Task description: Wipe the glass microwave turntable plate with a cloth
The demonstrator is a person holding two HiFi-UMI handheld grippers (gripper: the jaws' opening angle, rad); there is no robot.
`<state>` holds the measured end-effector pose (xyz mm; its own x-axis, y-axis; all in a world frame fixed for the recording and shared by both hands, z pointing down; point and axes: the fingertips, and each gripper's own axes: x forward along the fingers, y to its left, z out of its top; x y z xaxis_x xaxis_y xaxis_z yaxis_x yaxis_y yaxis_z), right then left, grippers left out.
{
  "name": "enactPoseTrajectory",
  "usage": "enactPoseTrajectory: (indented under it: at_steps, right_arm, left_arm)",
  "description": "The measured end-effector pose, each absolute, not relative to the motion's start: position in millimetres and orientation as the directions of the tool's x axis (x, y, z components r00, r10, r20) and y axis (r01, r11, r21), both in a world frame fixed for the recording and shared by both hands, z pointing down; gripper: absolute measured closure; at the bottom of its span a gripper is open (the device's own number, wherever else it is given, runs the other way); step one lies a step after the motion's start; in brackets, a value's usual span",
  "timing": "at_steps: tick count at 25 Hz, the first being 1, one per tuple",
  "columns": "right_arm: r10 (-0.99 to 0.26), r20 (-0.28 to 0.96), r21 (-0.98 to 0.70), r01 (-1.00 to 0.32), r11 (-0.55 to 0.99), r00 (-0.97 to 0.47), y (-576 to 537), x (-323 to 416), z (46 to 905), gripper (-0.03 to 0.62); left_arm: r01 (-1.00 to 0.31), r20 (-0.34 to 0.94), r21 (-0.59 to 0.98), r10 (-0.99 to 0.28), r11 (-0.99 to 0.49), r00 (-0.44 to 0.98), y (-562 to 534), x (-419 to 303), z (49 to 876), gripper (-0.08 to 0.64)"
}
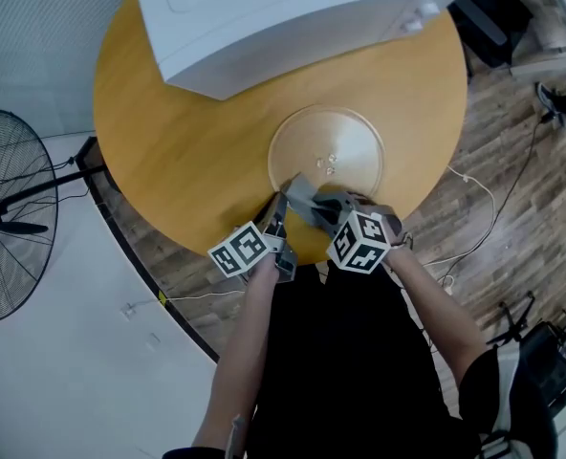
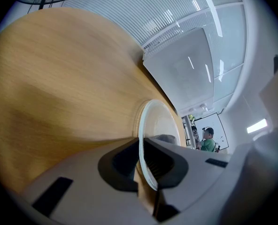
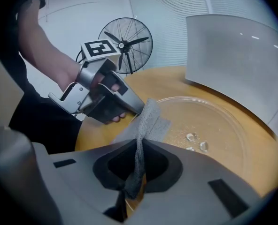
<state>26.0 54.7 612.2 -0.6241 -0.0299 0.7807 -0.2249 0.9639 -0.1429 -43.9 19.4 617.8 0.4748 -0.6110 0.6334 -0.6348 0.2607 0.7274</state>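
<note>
The round glass turntable plate [image 1: 327, 149] lies flat on the wooden table [image 1: 187, 132], in front of the microwave. My left gripper [image 1: 279, 210] is shut on the plate's near left rim [image 2: 141, 125]; in the left gripper view the rim runs between the jaws of the left gripper [image 2: 141, 148]. My right gripper [image 1: 325, 214] is shut on a grey cloth [image 1: 305, 196]. The cloth [image 3: 148, 121] hangs from the right gripper [image 3: 138, 157] over the plate's near edge, close beside the left gripper [image 3: 106, 95]. A few water drops [image 3: 197, 142] sit near the centre of the plate [image 3: 223, 125].
A white microwave [image 1: 283, 17] stands at the back of the table, close behind the plate. A floor fan [image 1: 10, 213] is off the table's left side. Cables [image 1: 474, 199] lie on the wooden floor to the right. The table's near edge is right under both grippers.
</note>
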Motion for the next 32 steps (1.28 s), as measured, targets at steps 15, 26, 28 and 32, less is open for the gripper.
enactPoseTrajectory:
  at_steps: [15, 26, 28, 32]
  right_arm:
    - [-0.089, 0.808, -0.118, -0.307, 0.944, -0.582, 10, 93, 615, 0.557]
    - [-0.269, 0.836, 0.023, -0.459, 0.888, -0.478, -49, 152, 612, 0.555]
    - [-0.287, 0.842, 0.064, -0.443, 0.894, -0.457, -48, 156, 613, 0.556]
    - [-0.305, 0.858, 0.095, -0.457, 0.884, -0.413, -36, 155, 614, 0.561]
  left_arm:
    - [-0.637, 0.633, 0.728, -0.607, 0.255, 0.48, 19, -44, 618, 0.533]
    - [-0.637, 0.633, 0.727, -0.608, 0.256, 0.479, 20, -45, 618, 0.532]
    - [-0.633, 0.628, 0.732, -0.608, 0.252, 0.485, 19, -44, 617, 0.532]
    - [-0.626, 0.624, 0.739, -0.604, 0.25, 0.496, 20, -44, 618, 0.532]
